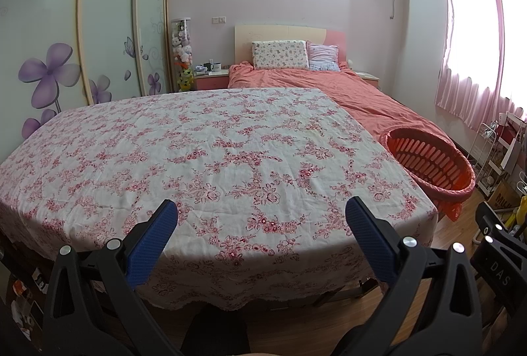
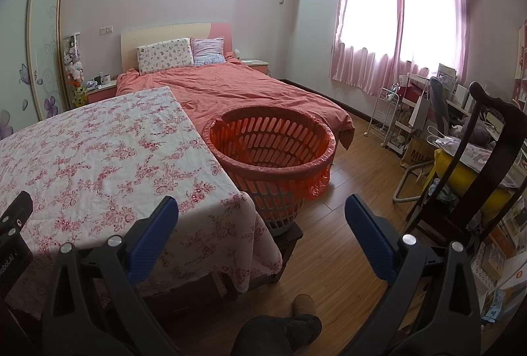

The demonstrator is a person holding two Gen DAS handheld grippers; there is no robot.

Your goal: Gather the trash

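Note:
A table under a floral cloth (image 1: pixel 204 158) (image 2: pixel 82 165) fills the left wrist view; I see no trash on it. An orange slatted basket (image 1: pixel 431 163) (image 2: pixel 270 151) lined with an orange bag stands on a low stool beside the table's right edge; its inside looks bare. My left gripper (image 1: pixel 262 211) hangs open over the table's near edge, blue pads (image 1: pixel 151 244) wide apart, nothing between them. My right gripper (image 2: pixel 262 207) is open too, held above the table's right corner and the wooden floor, in front of the basket.
A bed with a coral cover (image 2: pixel 250 89) lies behind the table. A dark wooden chair (image 2: pixel 487 158) with a yellow cushion, a white wire rack (image 2: pixel 385 115) and cluttered shelves stand at the right. A person's leg and shoe (image 2: pixel 303 306) show below. Wardrobe doors (image 1: pixel 82 26) line the left.

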